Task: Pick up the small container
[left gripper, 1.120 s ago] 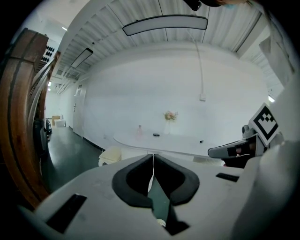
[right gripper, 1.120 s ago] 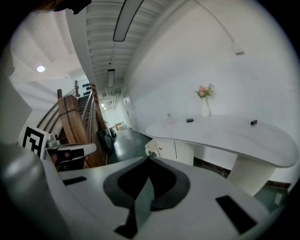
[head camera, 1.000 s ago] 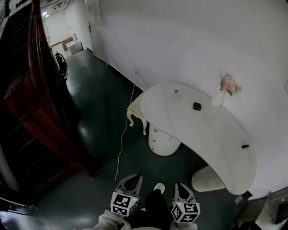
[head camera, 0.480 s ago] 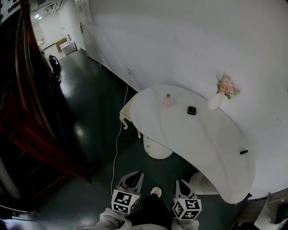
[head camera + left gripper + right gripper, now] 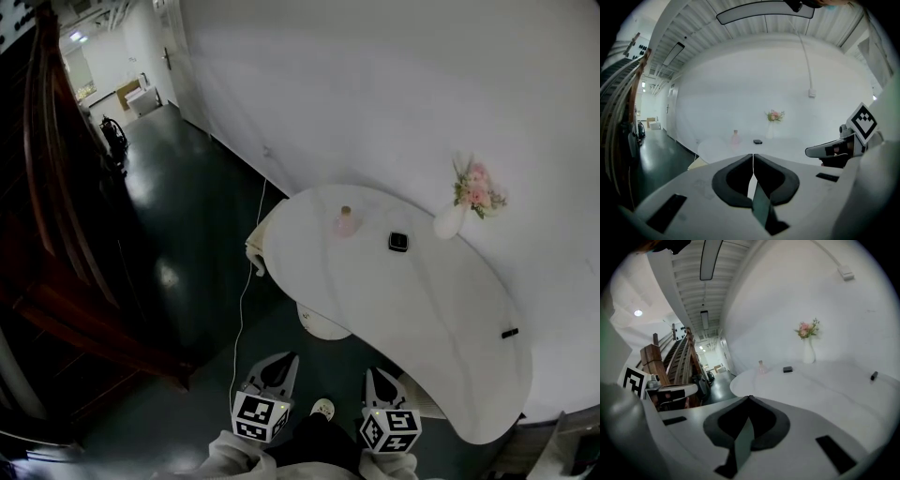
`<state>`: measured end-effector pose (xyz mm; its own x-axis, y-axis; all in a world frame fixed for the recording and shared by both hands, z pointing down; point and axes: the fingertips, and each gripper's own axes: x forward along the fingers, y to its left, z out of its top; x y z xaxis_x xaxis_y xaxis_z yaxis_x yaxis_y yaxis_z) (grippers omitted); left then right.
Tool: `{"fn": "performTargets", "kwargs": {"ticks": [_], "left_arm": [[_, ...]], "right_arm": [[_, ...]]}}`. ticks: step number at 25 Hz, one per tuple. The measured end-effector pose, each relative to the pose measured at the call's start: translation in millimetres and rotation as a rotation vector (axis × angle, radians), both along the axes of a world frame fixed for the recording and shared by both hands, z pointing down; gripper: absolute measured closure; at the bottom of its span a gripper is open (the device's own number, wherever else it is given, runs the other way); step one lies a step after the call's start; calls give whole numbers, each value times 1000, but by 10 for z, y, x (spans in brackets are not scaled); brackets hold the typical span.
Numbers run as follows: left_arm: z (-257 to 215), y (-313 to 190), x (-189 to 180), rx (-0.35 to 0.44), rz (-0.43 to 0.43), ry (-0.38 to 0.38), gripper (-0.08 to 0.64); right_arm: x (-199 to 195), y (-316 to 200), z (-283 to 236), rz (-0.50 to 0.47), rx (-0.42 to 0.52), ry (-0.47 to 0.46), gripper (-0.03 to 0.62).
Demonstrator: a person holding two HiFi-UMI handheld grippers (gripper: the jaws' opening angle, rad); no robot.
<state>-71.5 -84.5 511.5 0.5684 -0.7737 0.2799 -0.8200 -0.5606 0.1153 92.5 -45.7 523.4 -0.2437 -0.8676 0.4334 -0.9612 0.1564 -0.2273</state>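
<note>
The small container [image 5: 398, 242], dark and squarish, lies flat on the white table [image 5: 412, 319], close to the table's wall-side edge and toward its left end. It sits between a pink bottle [image 5: 346, 222], which stands upright nearer the left end, and a white vase [image 5: 450, 222] holding pink flowers [image 5: 476, 187] at the edge against the wall. All three stand apart from one another. A small dark object [image 5: 509, 333] lies well away from them, near the wall-side edge toward the table's right end; what it is cannot be made out.

Both grippers are well short of the table's near edge, over the dark floor [image 5: 187, 234], side by side and pointing toward the table. The left gripper [image 5: 278, 362] has its jaws pressed together with nothing between them. The right gripper [image 5: 378, 374] is likewise closed and empty. A light shoe [image 5: 322, 409] shows between them.

A white cable [image 5: 246, 300] runs down the wall and across the floor past the table's left end.
</note>
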Motion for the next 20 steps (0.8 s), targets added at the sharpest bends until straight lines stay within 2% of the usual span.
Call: {"fn": "performTargets", "kwargs": {"ticks": [12, 16, 20], "left_arm": [[-35, -481, 277, 24, -8, -4, 543], [-33, -551, 260, 26, -30, 2, 543], [-26, -535, 304, 24, -17, 8, 543]], "right_arm": [[306, -544, -8, -3, 25, -11, 543], [287, -589, 7, -22, 25, -12, 543], [333, -565, 44, 0, 21, -23, 543]]}}
